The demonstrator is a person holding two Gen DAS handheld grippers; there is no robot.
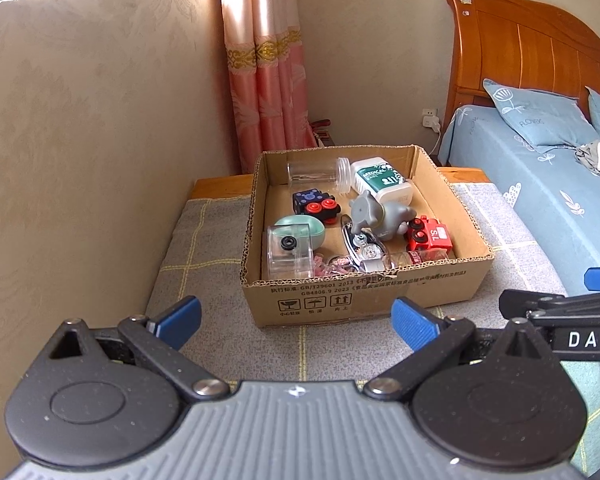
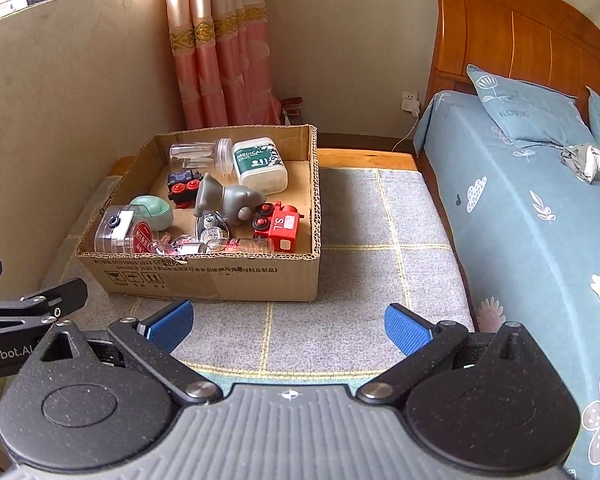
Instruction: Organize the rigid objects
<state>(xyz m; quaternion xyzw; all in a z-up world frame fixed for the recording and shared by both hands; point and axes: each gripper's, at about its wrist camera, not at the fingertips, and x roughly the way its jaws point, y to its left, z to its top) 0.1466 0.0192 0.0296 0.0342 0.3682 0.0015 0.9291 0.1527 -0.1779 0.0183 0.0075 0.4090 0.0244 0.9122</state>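
Inside the cardboard box (image 1: pixel 364 296) on the grey checked mat (image 2: pixel 352 280), a grey elephant toy (image 1: pixel 380 214), red toy train (image 2: pixel 282 226) and green-labelled bottle (image 1: pixel 382 180) are sitting jumbled together, while the left claw (image 1: pixel 296 320) and right claw (image 2: pixel 288 326) are both hovering short of it, spread wide and gripping nothing.

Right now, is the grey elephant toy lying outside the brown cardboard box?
No, the grey elephant toy lies inside the brown cardboard box.
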